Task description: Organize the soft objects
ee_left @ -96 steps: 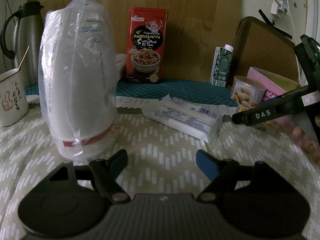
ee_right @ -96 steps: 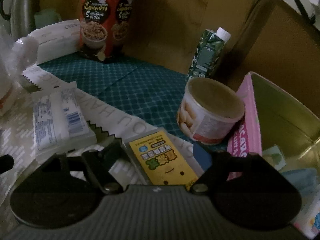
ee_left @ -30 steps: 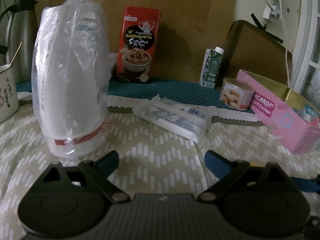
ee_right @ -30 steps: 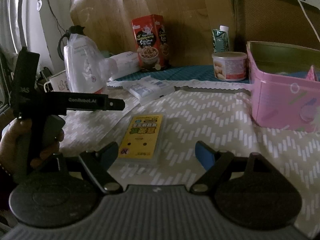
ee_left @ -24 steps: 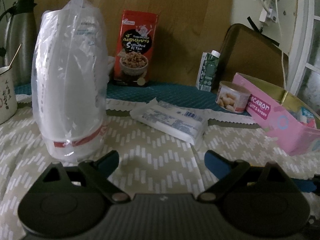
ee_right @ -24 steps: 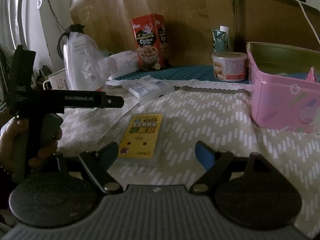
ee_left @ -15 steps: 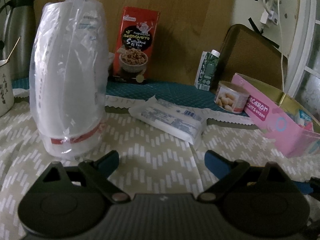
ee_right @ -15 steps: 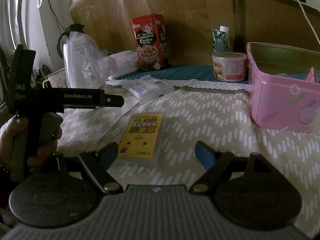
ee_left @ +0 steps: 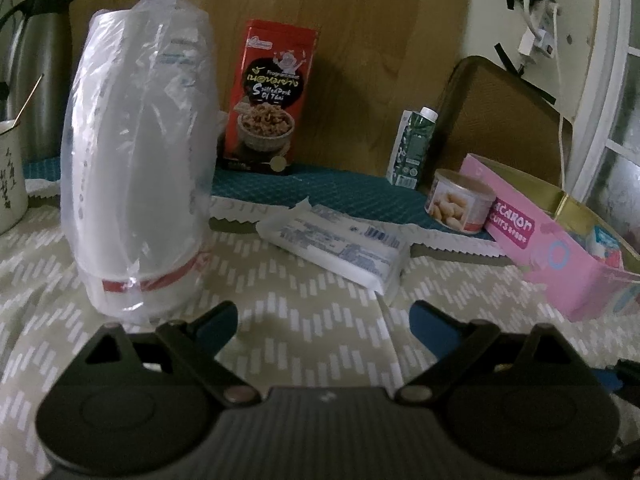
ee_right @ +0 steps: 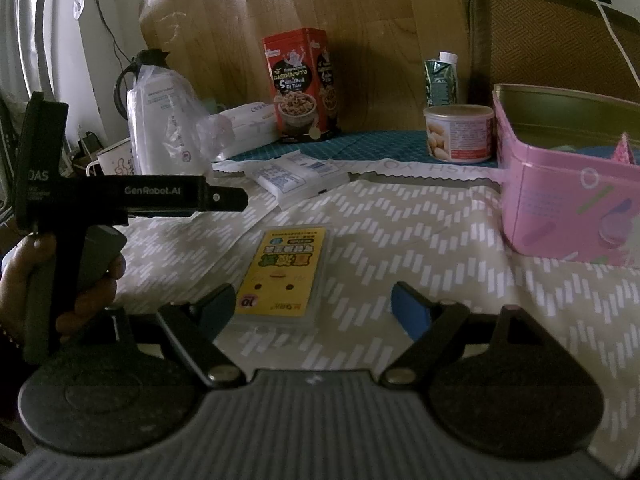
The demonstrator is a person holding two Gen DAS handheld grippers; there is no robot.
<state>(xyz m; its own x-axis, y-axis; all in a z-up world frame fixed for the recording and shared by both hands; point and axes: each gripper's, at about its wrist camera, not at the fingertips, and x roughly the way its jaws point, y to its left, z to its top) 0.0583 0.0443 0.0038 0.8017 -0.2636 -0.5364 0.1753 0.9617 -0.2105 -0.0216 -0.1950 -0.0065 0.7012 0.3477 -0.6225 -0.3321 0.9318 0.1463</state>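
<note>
Left wrist view: the left hand-held gripper hangs over the patterned cloth on the bench, its jaws spread wide with nothing between them. Just ahead and to its left stands a tall stack of white bowls in a plastic bag. A white tissue pack lies flat further ahead, well apart from the fingers. Behind it stand a red snack box, a green carton and a small can; a pink tin sits at the right.

Right wrist view: the right hand-held gripper is also wide open and empty. A yellow tissue pack lies flat on the cloth just beyond the fingertips, nearer the left finger, not touched. At the left, a hand grips the handle of the left hand-held gripper. The open pink tin stands to the right.
</note>
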